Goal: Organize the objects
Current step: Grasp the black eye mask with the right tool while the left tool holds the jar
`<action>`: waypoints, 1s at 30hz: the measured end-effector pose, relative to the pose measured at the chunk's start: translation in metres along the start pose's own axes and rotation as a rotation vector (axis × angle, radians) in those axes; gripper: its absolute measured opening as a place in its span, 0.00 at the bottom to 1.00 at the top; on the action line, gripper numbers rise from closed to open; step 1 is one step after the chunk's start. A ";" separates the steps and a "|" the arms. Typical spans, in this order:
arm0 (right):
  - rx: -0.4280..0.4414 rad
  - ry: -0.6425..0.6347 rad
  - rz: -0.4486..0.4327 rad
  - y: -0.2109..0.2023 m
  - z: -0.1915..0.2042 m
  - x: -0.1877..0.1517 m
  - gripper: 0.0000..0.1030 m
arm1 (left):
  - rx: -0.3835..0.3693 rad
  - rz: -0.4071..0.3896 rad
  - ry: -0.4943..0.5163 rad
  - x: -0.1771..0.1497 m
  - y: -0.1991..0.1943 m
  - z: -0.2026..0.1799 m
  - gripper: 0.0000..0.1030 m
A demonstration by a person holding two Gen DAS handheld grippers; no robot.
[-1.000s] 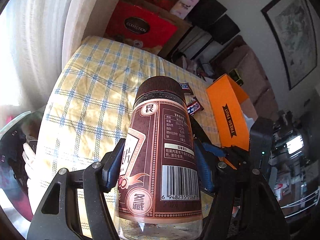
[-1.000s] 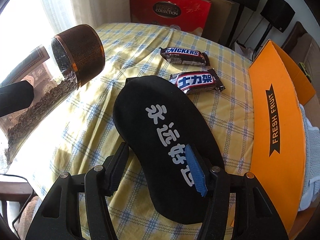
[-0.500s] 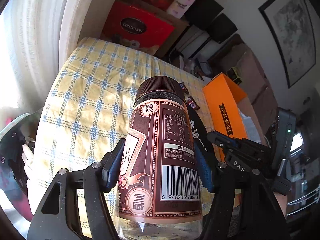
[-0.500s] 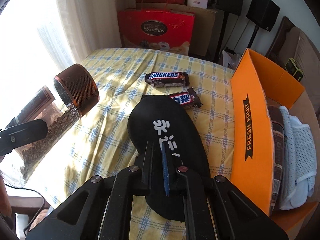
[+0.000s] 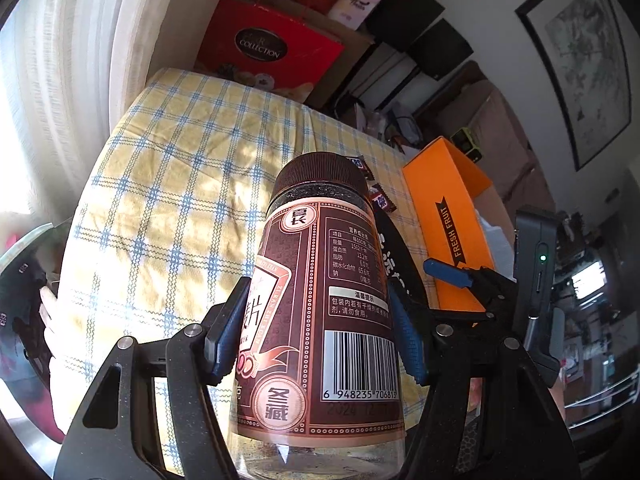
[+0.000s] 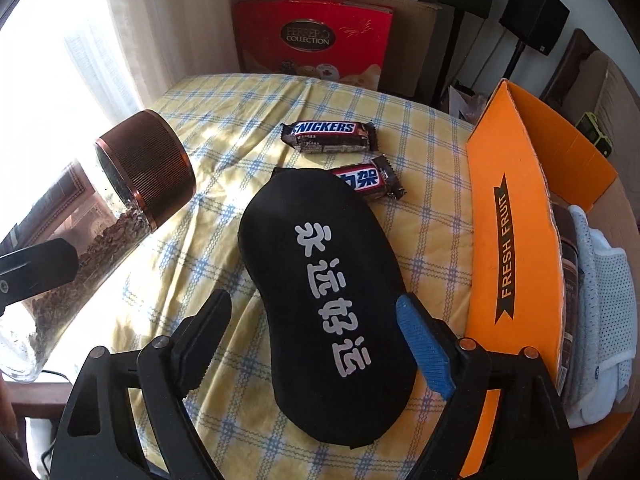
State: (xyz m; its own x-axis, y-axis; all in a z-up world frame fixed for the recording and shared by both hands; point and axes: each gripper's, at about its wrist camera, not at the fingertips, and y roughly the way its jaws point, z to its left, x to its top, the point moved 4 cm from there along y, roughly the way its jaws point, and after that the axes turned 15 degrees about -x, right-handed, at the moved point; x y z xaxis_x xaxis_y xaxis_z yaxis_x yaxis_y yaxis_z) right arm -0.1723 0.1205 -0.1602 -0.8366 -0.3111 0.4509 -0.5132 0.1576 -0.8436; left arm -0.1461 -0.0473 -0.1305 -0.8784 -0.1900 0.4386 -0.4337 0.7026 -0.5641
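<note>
The left gripper is clenched on a brown-lidded jar of dark dried pieces, held above the checked desk. The right gripper is released, fingers either side of a black eye mask lying there. The orange box holds another jar and white mesh fabric.

Sunlit white curtain; framed picture on wall.
</note>
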 end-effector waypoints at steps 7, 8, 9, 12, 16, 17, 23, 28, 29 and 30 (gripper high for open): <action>0.008 -0.014 0.054 0.024 -0.004 -0.001 0.84 | -0.001 0.000 -0.006 0.001 0.000 0.003 0.60; 0.015 -0.017 0.059 0.027 -0.004 -0.002 0.83 | -0.003 0.001 -0.006 0.001 0.000 0.003 0.60; 0.021 -0.020 0.064 0.029 -0.004 -0.003 0.82 | -0.004 0.001 -0.007 0.001 0.000 0.003 0.60; 0.042 -0.017 0.063 0.027 -0.002 -0.005 0.74 | -0.005 0.002 -0.007 0.000 0.001 0.002 0.60; 0.096 -0.036 0.060 0.017 0.005 -0.002 0.29 | -0.007 0.002 -0.009 -0.001 0.001 0.001 0.60; 0.093 -0.051 0.059 0.014 0.008 -0.002 0.22 | -0.009 0.002 -0.010 -0.001 0.001 0.001 0.60; 0.075 -0.068 0.043 0.004 0.015 -0.004 0.07 | -0.016 0.001 -0.006 -0.002 0.001 -0.004 0.60; 0.092 0.000 -0.013 -0.019 -0.006 0.007 0.06 | -0.019 -0.004 -0.004 0.001 -0.001 -0.005 0.60; 0.100 0.014 -0.026 -0.025 -0.011 0.010 0.05 | -0.021 -0.006 -0.003 0.001 -0.001 -0.006 0.60; 0.108 0.028 -0.037 -0.031 -0.015 0.015 0.05 | -0.024 -0.007 -0.002 0.002 -0.001 -0.007 0.60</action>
State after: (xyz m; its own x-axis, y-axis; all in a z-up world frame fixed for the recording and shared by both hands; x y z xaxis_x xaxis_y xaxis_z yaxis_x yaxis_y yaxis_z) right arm -0.1715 0.1253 -0.1226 -0.8230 -0.2886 0.4892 -0.5217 0.0436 -0.8520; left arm -0.1460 -0.0437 -0.1238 -0.8756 -0.1966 0.4412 -0.4352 0.7172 -0.5442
